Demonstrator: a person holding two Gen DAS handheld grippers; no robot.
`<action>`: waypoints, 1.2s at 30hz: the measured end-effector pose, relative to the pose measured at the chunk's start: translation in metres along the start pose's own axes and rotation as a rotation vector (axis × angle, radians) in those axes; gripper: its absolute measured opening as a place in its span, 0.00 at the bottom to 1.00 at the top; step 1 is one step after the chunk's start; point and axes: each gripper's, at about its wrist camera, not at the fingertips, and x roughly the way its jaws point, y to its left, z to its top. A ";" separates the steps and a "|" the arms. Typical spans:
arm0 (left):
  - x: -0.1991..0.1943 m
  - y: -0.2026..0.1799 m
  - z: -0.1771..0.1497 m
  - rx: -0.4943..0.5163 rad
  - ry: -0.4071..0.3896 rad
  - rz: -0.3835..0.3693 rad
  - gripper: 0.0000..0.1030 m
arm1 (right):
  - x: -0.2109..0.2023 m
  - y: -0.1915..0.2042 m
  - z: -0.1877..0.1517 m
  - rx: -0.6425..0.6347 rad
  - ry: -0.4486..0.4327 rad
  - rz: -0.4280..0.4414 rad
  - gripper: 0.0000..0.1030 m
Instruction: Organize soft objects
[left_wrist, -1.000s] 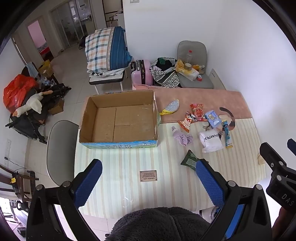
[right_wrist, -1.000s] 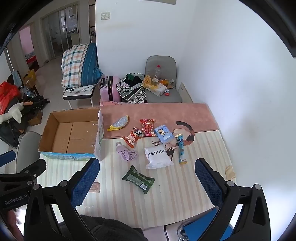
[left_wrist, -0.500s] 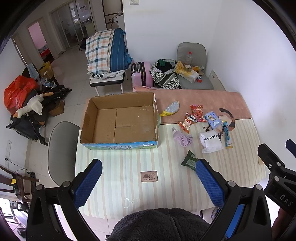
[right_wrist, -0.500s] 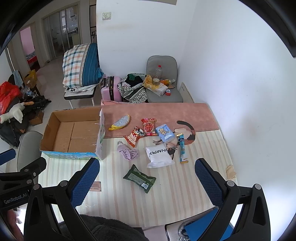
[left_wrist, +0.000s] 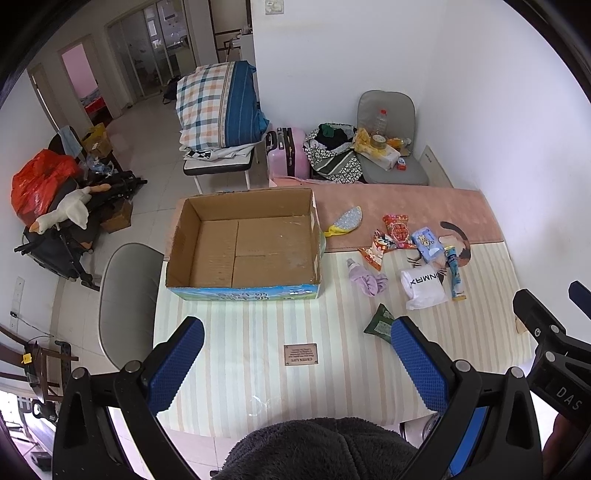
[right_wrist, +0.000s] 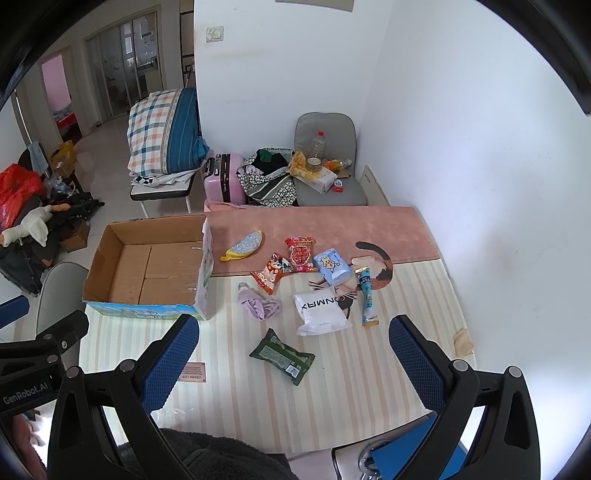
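Observation:
An open, empty cardboard box (left_wrist: 243, 243) (right_wrist: 147, 266) stands on the table's left half. To its right lie soft items: a lilac cloth (left_wrist: 367, 280) (right_wrist: 258, 304), a white pack (left_wrist: 423, 288) (right_wrist: 321, 312), a green pouch (left_wrist: 380, 323) (right_wrist: 282, 356), red snack bags (left_wrist: 395, 229) (right_wrist: 301, 253), a light blue pack (left_wrist: 426, 243) (right_wrist: 332, 267), a blue tube (left_wrist: 455, 275) (right_wrist: 366, 297) and a silver-yellow pouch (left_wrist: 345, 221) (right_wrist: 243, 245). My left gripper (left_wrist: 297, 354) and right gripper (right_wrist: 293, 354) are both open and empty, high above the table's near edge.
The table (left_wrist: 258, 369) has a striped cloth and a pink mat (right_wrist: 332, 225) at the back. A grey chair (left_wrist: 125, 295) stands left of the table. Behind are a second chair with clutter (right_wrist: 325, 173), a pink suitcase (left_wrist: 288, 155) and folded bedding (left_wrist: 218, 107).
Both views have shifted slightly; the grippers drifted a little and stay open above the table. Nothing on the table has moved.

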 end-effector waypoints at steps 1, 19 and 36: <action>0.000 0.001 -0.001 -0.002 -0.001 0.001 1.00 | -0.002 0.001 0.001 0.000 -0.002 0.001 1.00; -0.006 0.003 -0.004 -0.004 -0.019 0.007 1.00 | -0.005 -0.003 0.004 0.001 -0.015 0.019 1.00; -0.012 0.000 -0.004 -0.005 -0.032 0.007 1.00 | -0.016 -0.006 0.004 -0.003 -0.034 0.020 1.00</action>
